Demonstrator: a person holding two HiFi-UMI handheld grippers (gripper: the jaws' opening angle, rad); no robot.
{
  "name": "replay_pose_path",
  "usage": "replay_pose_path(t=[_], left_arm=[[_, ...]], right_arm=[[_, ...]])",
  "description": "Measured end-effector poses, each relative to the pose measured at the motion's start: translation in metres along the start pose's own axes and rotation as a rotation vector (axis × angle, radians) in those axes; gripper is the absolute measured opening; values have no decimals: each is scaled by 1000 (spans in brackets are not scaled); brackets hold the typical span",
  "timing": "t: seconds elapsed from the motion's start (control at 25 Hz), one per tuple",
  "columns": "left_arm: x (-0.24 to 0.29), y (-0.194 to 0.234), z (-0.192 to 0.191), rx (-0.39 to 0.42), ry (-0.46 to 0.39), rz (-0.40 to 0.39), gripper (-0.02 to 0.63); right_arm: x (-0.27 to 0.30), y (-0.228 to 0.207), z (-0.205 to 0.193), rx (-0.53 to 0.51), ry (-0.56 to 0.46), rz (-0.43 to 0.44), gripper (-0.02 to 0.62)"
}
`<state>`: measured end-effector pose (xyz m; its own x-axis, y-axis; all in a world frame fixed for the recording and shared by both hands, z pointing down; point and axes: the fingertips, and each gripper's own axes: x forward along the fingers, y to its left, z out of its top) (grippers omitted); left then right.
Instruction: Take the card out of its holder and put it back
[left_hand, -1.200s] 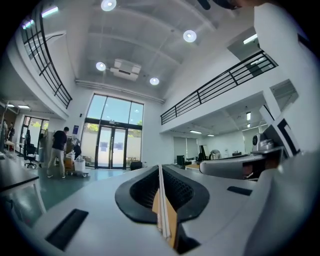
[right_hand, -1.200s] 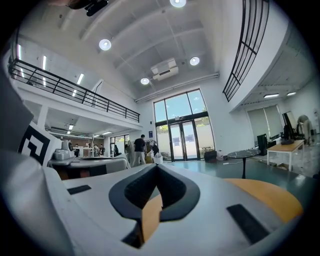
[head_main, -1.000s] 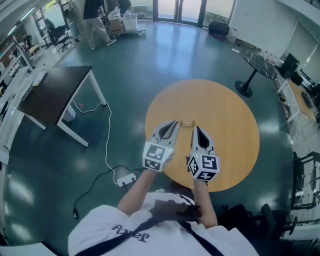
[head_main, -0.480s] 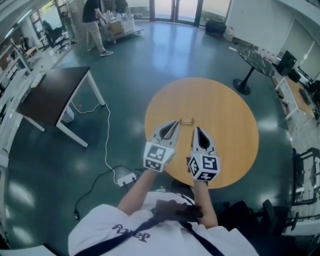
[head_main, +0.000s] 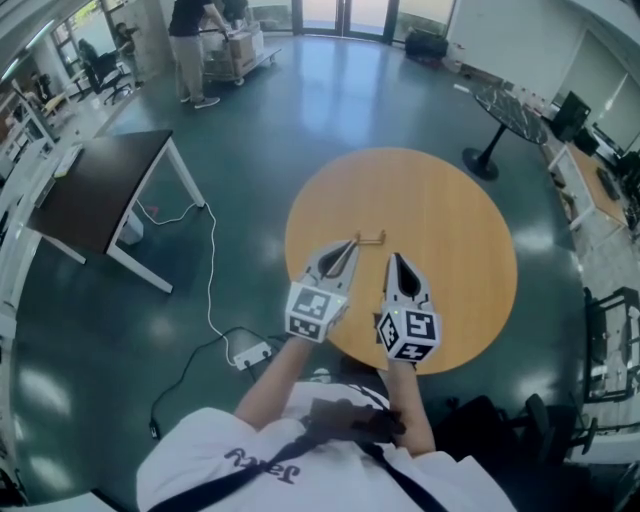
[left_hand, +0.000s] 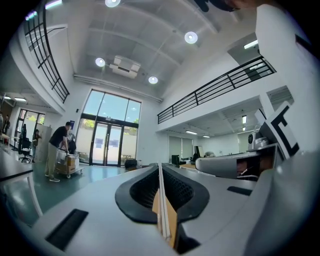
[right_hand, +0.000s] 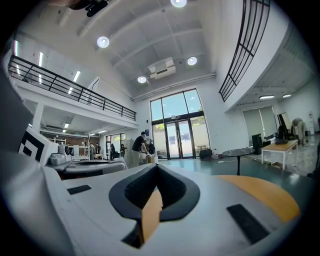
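A small wooden card holder (head_main: 372, 238) stands on the round wooden table (head_main: 450, 230), near its middle left. The card itself is too small to make out. My left gripper (head_main: 352, 243) hovers just left of the holder, its tip close beside it. It is shut (left_hand: 160, 166), with only a thin pale seam between the pads. My right gripper (head_main: 393, 257) points at the table a little nearer than the holder. It is shut too (right_hand: 156, 166), with nothing held. Neither gripper view shows the holder.
A dark rectangular desk (head_main: 90, 190) stands to the left, with a cable and power strip (head_main: 248, 352) on the floor beside it. A black round table (head_main: 510, 115) is at the back right. People work at a cart (head_main: 195, 40) far off.
The head view has shifted slightly, so the table and holder sit a little higher in the frame. Both grippers keep their places and stay shut.
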<state>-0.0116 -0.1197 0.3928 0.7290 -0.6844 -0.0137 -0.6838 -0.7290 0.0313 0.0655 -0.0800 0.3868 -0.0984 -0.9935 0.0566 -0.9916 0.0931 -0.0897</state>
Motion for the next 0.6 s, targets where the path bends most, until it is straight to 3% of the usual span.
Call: replay_pose_path(t=[0.6], left_arm=[[23,5,-34,-35,87,-51,28]], right_arm=[[14,-26,-29,38,89,-22,23]])
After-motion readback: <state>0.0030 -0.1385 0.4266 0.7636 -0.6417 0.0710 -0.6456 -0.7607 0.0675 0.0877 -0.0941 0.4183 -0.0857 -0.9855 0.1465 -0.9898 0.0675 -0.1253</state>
